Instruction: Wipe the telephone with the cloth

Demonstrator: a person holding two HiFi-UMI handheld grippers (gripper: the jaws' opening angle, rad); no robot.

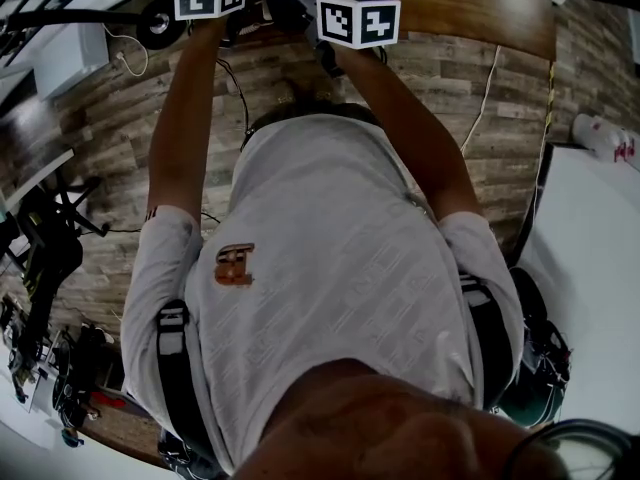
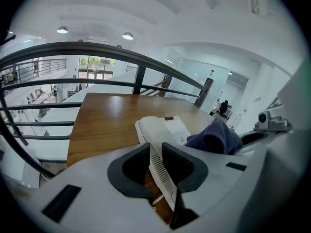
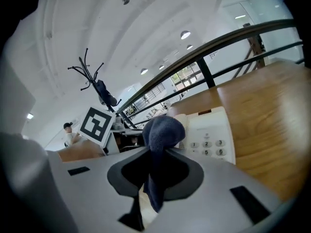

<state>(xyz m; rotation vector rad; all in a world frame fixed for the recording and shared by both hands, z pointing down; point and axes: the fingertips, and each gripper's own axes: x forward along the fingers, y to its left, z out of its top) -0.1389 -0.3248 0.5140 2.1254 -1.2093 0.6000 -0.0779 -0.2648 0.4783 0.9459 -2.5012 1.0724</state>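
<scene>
1. The left gripper (image 2: 156,165) is closed on the side edge of the telephone (image 2: 165,129), which sits on the table (image 2: 104,120). Its casing looks stiff, light and probably slick.
2. The right gripper (image 3: 154,174) clamps the soft cloth (image 3: 163,129), bunched against the telephone. The fold seems the best place to hold it.

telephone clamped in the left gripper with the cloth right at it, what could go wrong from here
1. The left gripper is shut on only a thin edge of the telephone; a firm wiping push could twist it out of the jaws.
2. The right gripper holds the cloth bunched, close to the keypad; its hard jaws might press or scrape the keys.
3. The cloth's tail hangs loose below the jaws and may work free.
</scene>
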